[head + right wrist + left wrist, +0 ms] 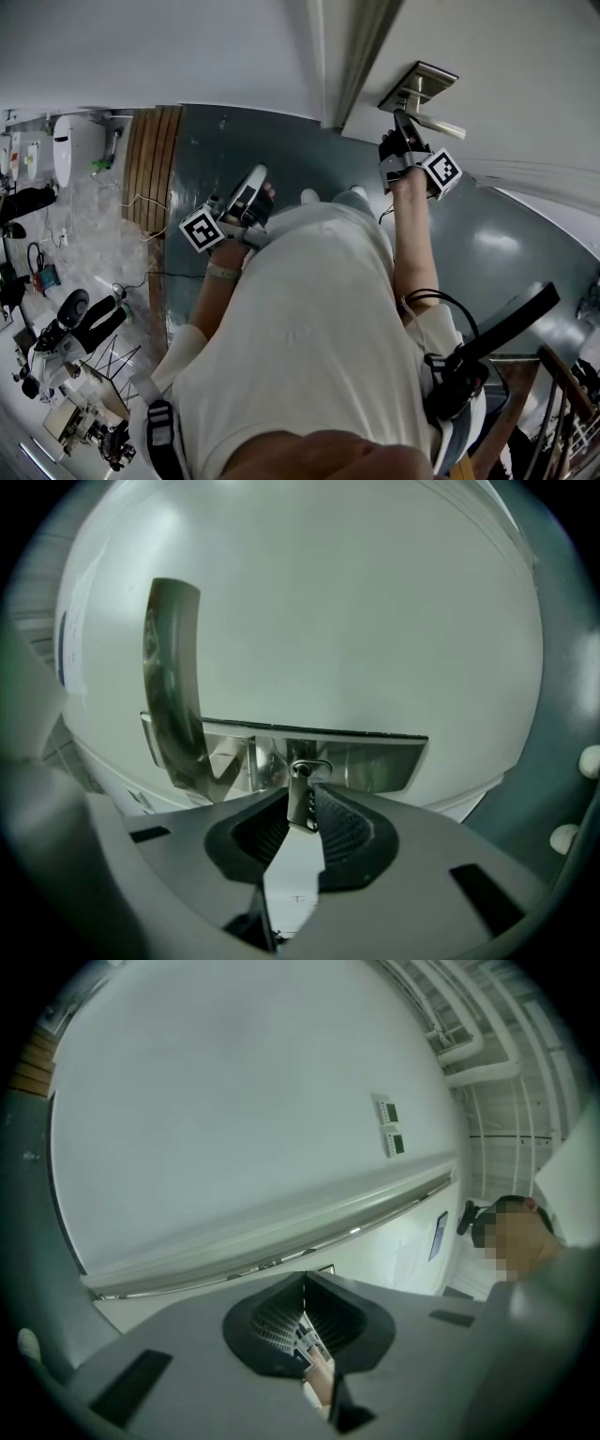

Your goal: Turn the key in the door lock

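One key (302, 799) is sitting in the cylinder (302, 768) of the door lock. Its head is sticking out from the brushed-metal lock plate (375, 759), just beside the foot of the lever handle (172, 667). The right gripper (302, 810) is pointing straight at it, jaws standing a little apart with the key's head between their tips. The ribbed pads (342, 822) are lying close on either side, and the key's broad, dimpled face is facing the gripper's camera. Plate and handle are sitting on a white door (375, 611).

Seen from above, a person (309, 337) in a white top is standing at the door, right forearm stretching toward the handle. The gripper's marker cube (441, 171) is showing just below the handle. The left gripper (305, 1279) is hanging at the person's left side, well apart from the lock — its jaws are pressing together with nothing between them, and it is facing a plain white wall (234, 1101). A grey floor (487, 244) is spreading underfoot.
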The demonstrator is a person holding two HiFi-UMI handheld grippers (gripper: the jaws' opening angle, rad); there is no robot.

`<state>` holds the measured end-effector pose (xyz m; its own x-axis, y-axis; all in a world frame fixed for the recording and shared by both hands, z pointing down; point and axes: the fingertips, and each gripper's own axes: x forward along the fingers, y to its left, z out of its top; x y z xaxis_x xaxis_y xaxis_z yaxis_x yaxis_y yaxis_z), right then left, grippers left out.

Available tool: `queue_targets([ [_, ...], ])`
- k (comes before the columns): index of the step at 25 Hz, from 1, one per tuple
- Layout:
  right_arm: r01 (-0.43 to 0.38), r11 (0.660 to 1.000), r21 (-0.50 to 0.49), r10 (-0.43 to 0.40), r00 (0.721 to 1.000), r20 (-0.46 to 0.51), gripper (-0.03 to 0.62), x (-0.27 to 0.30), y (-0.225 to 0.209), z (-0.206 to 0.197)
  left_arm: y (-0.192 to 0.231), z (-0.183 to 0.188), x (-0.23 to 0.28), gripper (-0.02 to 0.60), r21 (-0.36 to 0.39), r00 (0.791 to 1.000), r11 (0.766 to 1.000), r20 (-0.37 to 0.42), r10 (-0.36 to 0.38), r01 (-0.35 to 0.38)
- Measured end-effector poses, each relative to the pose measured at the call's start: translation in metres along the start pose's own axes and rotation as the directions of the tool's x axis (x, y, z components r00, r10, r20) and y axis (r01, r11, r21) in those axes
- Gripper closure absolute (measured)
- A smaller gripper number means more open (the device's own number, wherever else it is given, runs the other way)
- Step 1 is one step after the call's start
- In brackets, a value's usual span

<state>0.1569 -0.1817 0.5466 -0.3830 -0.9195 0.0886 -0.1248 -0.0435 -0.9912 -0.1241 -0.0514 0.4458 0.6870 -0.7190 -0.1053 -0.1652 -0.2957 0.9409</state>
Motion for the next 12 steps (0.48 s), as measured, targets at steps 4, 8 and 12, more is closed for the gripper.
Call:
queue_targets([
  [4,-0.056,0.994,0.093,0.056,0.998,0.004,0.517,0.0,-0.0004,-0.0004,0.0001,-0.0003,-0.0005,0.572,-0.002,1.0,1.0,0.0,0.001,-0.001],
  [8,-0.122,0.972,0.2,0.119,0.993,0.025,0.516,-0.0011,-0.0002,-0.0011,0.0006,-0.0012,-0.0009,0.572,-0.007,1.0,1.0,0.001,-0.001,0.001],
  [12,-0.18,0.946,0.271,0.175,0.984,0.042,0.516,-0.0012,-0.002,-0.0004,0.0012,-0.0014,-0.0009,0.572,-0.009,1.0,1.0,0.0,0.001,-0.001],
])
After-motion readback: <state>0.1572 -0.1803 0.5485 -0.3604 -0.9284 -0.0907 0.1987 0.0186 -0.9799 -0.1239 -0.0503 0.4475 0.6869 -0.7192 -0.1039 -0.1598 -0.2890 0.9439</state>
